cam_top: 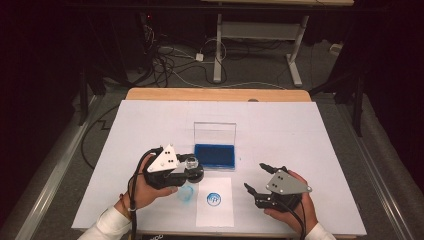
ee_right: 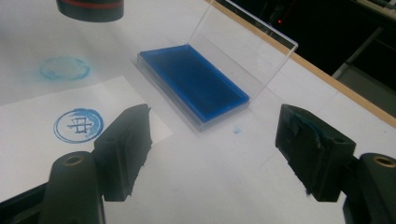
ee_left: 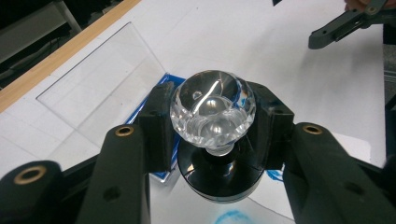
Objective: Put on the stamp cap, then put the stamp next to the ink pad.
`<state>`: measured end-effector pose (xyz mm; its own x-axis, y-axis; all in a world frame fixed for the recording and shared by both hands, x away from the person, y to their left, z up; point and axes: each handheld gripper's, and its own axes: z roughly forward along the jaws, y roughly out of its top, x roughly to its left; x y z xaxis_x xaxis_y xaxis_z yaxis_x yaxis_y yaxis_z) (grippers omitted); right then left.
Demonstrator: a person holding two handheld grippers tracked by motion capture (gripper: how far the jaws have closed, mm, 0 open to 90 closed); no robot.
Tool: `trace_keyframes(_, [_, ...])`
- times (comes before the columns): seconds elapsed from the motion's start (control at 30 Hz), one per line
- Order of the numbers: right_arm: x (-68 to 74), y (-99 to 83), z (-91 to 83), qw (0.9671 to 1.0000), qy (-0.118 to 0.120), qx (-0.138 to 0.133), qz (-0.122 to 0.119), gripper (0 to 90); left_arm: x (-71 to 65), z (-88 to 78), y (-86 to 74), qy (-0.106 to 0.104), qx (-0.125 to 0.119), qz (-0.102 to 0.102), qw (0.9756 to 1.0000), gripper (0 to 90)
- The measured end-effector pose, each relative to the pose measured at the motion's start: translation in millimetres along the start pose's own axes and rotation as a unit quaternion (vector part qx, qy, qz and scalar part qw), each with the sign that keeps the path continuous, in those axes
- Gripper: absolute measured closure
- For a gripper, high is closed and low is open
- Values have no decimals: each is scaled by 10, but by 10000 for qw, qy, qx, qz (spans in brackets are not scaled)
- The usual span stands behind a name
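1. I am holding the stamp clamped in the left tongs, just above the table, between the ink pad and the paper.
2. I am keeping it level, face down.
3. It is showing a faceted clear knob on a black base.
4. The right tongs are standing apart, empty, right of the ink pad.

Your left gripper is matt black plastic with brass-look rivets, clamped on a stamp: clear faceted glass-like knob, glossy, on a glossy black base. Your right gripper has rough, worn black pads smeared blue. The ink pad case is clear glossy plastic around a matt blue pad. Paper sheet: smooth, matt white. Table: light wood edge.
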<state>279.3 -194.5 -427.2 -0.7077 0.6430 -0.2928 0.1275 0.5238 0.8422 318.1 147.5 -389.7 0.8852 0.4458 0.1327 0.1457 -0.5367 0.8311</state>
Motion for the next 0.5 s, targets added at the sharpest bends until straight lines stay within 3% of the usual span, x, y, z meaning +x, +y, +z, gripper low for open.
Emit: trace_keyframes(0.5, [-71, -110, -71, 9998, -62, 118, 131, 271, 192, -40, -8, 250, 97, -119, 9996, 545])
